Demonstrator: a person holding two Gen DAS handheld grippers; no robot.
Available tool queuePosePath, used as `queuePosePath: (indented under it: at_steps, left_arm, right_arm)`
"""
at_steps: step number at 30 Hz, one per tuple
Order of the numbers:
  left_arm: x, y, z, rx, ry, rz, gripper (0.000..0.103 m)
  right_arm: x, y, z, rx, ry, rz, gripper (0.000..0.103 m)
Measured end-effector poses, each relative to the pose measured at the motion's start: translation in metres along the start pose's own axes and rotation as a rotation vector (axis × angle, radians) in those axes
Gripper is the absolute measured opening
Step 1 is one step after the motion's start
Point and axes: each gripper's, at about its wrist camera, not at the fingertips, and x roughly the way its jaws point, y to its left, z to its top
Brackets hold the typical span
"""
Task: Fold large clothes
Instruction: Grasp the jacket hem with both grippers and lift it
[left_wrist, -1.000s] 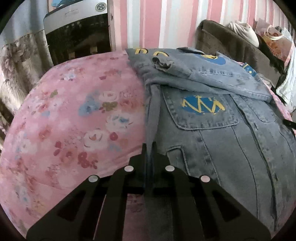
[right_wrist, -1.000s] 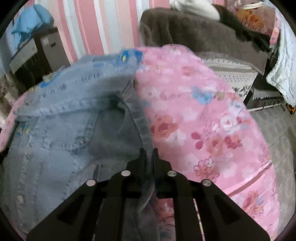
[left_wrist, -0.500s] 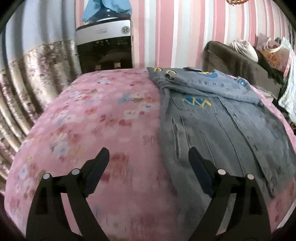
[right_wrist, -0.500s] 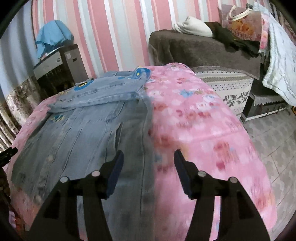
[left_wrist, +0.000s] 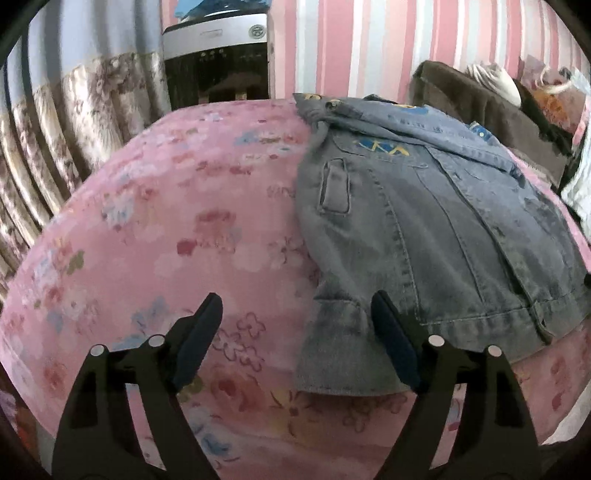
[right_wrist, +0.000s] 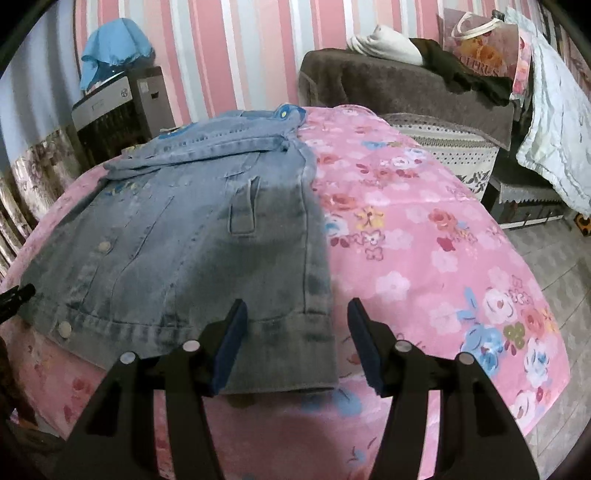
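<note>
On pink floral sheet (right_wrist: 424, 229) | denim jacket (right_wrist: 192, 236) | bag (right_wrist: 484, 44) lettering unreadable

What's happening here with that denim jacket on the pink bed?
A person with a two-finger gripper in each hand is folding a denim jacket on a pink floral bedspread. Both the left gripper and right gripper are open, holding nothing; their jaws have just opened. The jacket lies flat.

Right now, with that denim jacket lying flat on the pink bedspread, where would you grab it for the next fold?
Probably the denim jacket at its near hem corners, from the near edge: the hem overhangs the pink bedspread edge, so open fingers can slip around it.
</note>
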Motion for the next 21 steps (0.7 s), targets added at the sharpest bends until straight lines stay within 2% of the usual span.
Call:
queuePosePath:
  at_steps: [2, 4, 6, 9, 11, 13, 15, 18, 21]
  left_arm:
    - [0.004, -0.001, -0.002, 0.000, 0.021, -0.009, 0.077]
    - [0.004, -0.001, -0.003, -0.011, 0.025, -0.022, 0.073]
    - [0.004, -0.007, -0.004, 0.003, 0.037, -0.040, 0.060]
    - [0.005, -0.017, -0.003, 0.028, 0.039, -0.088, 0.028]
    - [0.004, -0.022, -0.002, 0.043, 0.032, -0.086, 0.024]
    - [0.000, -0.017, 0.001, 0.021, 0.023, -0.118, 0.015]
    - [-0.007, -0.017, 0.005, 0.016, 0.010, -0.137, 0.010]
    - [-0.029, -0.027, 0.011, 0.071, -0.060, -0.134, 0.009]
    - [-0.050, -0.026, 0.018, 0.058, -0.111, -0.161, 0.009]
  right_arm:
    - [0.004, -0.002, -0.003, 0.016, 0.010, 0.009, 0.055]
    - [0.005, -0.003, -0.005, 0.032, 0.011, 0.036, 0.047]
    - [0.004, -0.001, -0.004, 0.034, 0.007, 0.043, 0.034]
    - [0.000, 0.003, 0.000, 0.034, -0.006, 0.051, 0.022]
    - [-0.003, 0.002, 0.003, 0.053, -0.014, 0.070, 0.020]
    - [-0.007, 0.001, 0.006, 0.067, -0.023, 0.087, 0.019]
    - [-0.015, 0.002, 0.010, 0.052, -0.046, 0.087, 0.019]
    - [-0.034, 0.003, 0.018, 0.037, -0.107, 0.082, 0.017]
    - [-0.052, 0.004, 0.025, 0.027, -0.150, 0.091, 0.017]
